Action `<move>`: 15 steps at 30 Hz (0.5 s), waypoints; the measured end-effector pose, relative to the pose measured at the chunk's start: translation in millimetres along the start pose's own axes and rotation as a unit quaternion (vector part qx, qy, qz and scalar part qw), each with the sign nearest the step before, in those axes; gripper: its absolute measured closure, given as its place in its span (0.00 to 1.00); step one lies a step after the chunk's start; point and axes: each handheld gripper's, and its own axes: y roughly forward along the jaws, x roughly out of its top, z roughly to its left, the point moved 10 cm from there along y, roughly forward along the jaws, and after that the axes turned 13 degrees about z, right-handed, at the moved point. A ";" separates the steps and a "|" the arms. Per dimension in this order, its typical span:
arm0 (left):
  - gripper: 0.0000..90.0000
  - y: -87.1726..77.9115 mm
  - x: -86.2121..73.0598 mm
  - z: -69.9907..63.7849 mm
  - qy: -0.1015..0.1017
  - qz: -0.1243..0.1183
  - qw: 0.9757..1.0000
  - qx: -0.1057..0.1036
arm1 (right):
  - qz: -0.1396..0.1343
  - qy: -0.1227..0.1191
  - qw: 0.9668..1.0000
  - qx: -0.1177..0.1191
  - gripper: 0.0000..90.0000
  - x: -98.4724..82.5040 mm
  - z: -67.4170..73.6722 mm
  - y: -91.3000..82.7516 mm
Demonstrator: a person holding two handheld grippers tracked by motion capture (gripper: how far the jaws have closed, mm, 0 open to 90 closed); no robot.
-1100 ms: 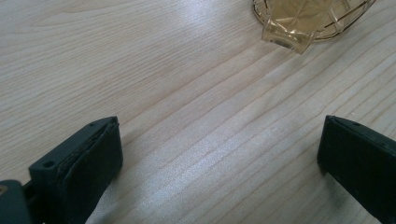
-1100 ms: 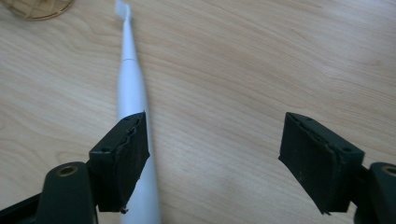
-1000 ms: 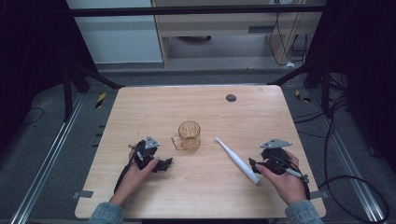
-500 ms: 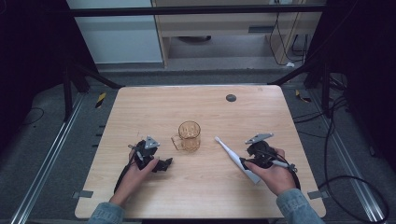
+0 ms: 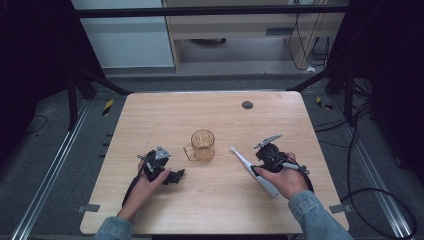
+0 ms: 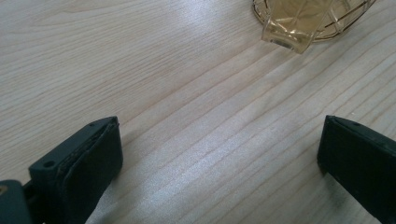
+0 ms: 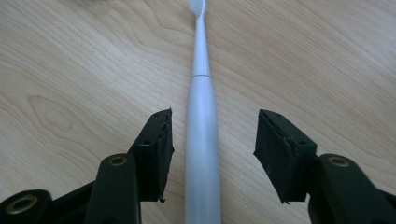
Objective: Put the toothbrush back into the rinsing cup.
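Around the table (image 5: 165, 115) runs grey floor, with cables at the right and pale cabinets behind. Its top is light, straight-grained wood, bearing a small dark disc (image 5: 247, 105). Near its middle stands a clear amber glass mug (image 5: 202, 145). The white, slender electric toothbrush (image 7: 201, 135) lies flat between the right gripper (image 7: 212, 154)'s jaws, which have just been closing, pads not yet touching it. The left gripper (image 6: 219, 163) rests spread wide, holding nothing.
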 end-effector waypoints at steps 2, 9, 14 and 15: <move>0.00 0.0 0.0 0.0 0.000 0.000 1.000 0.000 | 0.002 -0.002 1.000 0.001 0.50 2.0 1.4 0.8; 0.00 -0.1 -0.1 0.0 0.000 0.000 1.000 0.000 | 0.023 0.000 1.000 0.014 0.48 9.4 5.3 9.1; 0.00 -0.1 -0.1 0.0 0.000 0.000 1.000 0.000 | 0.036 0.003 0.999 0.017 0.49 10.0 5.9 14.1; 0.00 -0.1 -0.1 0.0 0.000 0.000 1.000 0.000 | 0.039 0.002 0.999 0.016 0.49 9.9 5.7 15.2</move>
